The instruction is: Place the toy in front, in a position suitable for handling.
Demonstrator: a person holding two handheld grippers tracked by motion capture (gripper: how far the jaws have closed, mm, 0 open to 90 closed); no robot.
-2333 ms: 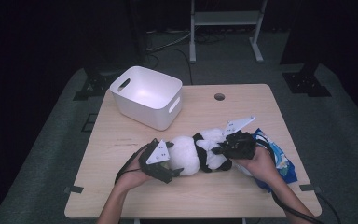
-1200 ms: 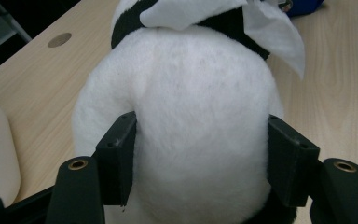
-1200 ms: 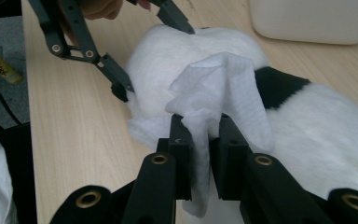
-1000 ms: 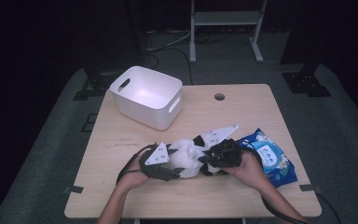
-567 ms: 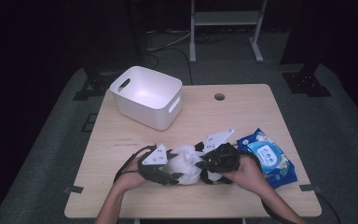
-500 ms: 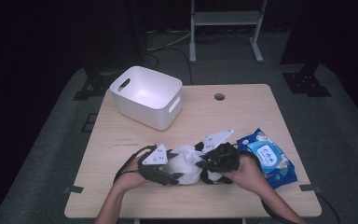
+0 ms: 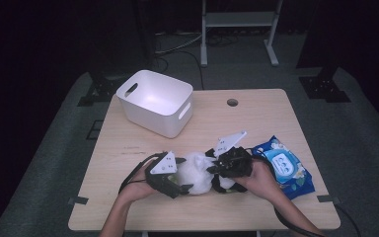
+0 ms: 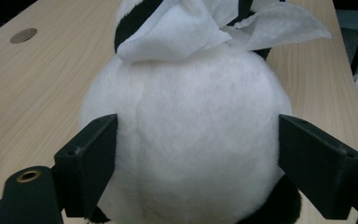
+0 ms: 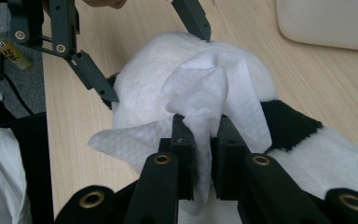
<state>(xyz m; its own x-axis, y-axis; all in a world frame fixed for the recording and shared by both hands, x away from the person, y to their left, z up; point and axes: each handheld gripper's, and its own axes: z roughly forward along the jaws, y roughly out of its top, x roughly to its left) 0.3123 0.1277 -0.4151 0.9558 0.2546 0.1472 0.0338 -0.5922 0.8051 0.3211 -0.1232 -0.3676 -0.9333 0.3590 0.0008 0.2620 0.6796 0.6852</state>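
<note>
Right gripper view: right gripper (image 9: 200, 140) pinches wipe (image 9: 205, 93); left gripper (image 8: 196, 158) opening, straddling plush (image 8: 186, 140).

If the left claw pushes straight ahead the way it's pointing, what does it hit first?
Probably the plush toy: its white body sits right between the left claw's open jaws, which have just been opening.

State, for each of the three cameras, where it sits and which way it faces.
High view: above the person's table edge, looking forward and down; forearms, left gripper, right gripper.
Left gripper view: along open jaws flanking the plush toy.
Right gripper view: along jaws pinching the wipe.
Shared: toy and wipe.
</note>
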